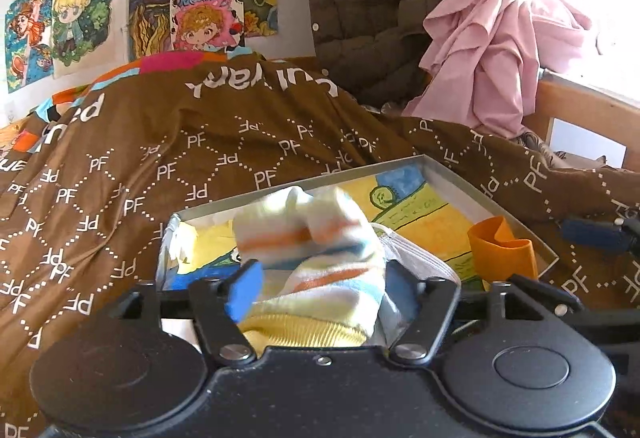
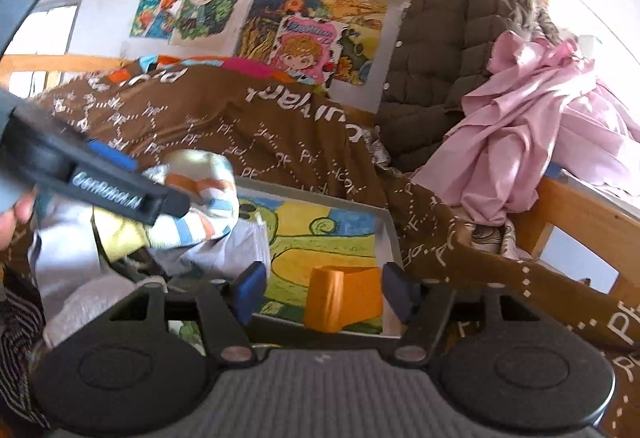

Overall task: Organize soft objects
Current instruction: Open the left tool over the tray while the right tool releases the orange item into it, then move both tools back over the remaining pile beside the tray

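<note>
Left gripper (image 1: 316,288): jaws clamp striped yellow-orange-blue sock bundle (image 1: 320,250) over shallow grey tray (image 1: 486,200) | Right gripper (image 2: 324,294): jaws wide, apparently straddling folded orange cloth (image 2: 344,298), contact unclear.

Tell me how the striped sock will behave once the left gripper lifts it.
Probably floppy: the striped sock bulges and folds between the left gripper fingers. Likely light, being thin knit. Its loose end may droop toward the tray.
</note>
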`<state>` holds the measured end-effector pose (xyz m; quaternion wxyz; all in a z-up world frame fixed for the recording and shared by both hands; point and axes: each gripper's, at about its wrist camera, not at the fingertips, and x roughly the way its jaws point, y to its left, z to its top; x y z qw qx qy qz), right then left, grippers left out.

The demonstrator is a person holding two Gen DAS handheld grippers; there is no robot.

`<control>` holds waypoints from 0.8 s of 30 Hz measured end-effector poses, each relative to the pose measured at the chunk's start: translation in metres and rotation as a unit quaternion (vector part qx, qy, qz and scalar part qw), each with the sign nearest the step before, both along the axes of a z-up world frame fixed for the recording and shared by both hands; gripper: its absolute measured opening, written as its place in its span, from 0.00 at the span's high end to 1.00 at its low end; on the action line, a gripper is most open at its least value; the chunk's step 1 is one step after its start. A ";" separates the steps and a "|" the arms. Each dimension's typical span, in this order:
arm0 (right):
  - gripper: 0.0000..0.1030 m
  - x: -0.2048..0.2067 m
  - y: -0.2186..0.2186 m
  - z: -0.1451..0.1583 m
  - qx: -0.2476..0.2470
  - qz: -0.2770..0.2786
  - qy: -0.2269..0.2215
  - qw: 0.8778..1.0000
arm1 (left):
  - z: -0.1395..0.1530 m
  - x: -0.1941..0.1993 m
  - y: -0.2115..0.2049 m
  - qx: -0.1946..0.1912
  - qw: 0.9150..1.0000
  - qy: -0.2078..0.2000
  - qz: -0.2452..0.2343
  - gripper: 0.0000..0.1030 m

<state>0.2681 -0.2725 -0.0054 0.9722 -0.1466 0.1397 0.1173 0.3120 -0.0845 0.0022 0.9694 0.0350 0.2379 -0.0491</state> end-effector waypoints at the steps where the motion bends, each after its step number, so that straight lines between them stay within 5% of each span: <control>1: 0.29 -0.001 -0.002 0.002 0.007 -0.003 -0.001 1.000 | 0.001 -0.003 0.000 0.000 1.000 -0.002 0.001 0.27; 12: 0.16 -0.017 -0.008 0.022 0.056 -0.014 -0.003 0.998 | 0.021 -0.037 0.011 -0.018 0.999 -0.034 0.029 0.04; 24: 0.04 -0.057 -0.008 0.045 0.100 -0.011 -0.005 0.995 | 0.033 -0.105 0.041 -0.039 0.994 -0.059 0.078 0.01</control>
